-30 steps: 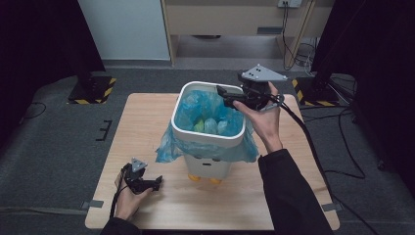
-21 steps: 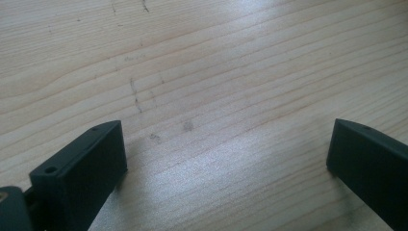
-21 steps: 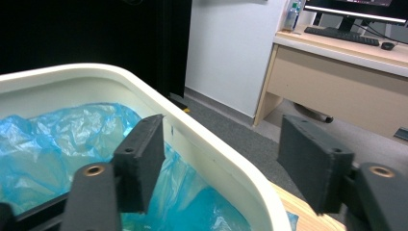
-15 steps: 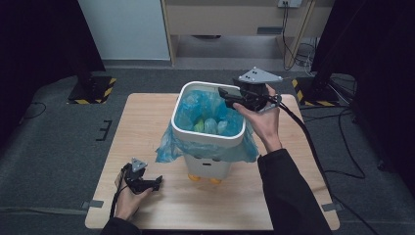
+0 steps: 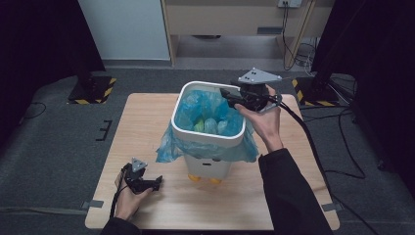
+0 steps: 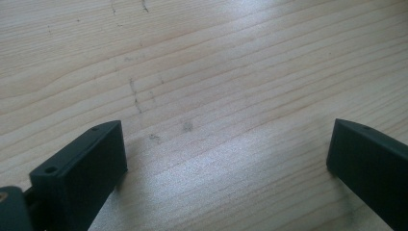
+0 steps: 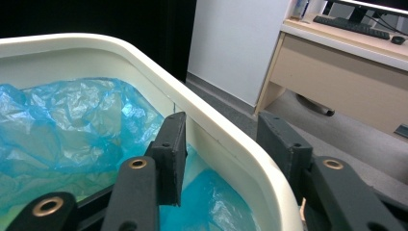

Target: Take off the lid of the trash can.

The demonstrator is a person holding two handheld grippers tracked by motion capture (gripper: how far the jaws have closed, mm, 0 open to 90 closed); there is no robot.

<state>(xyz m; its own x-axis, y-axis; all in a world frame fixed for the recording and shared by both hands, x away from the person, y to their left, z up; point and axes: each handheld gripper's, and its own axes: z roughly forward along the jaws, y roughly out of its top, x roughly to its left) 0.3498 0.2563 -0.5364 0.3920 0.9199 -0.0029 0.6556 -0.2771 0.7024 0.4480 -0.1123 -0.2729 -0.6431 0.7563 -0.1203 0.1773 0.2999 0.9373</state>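
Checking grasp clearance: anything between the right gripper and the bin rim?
Nothing visible. The right gripper straddles the white bin's rim, one jaw inside by the blue liner, one outside. The jaws have just been closing.

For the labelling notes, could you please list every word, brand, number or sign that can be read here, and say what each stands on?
No readable text: none.
White plastic bin lined with a blue plastic bag: no lettering shows, only orange feet at its base.
Black-and-yellow hazard stripes: a warning pattern on the floor bases, no words.
Black keyboard on the desk: keys too small to read.
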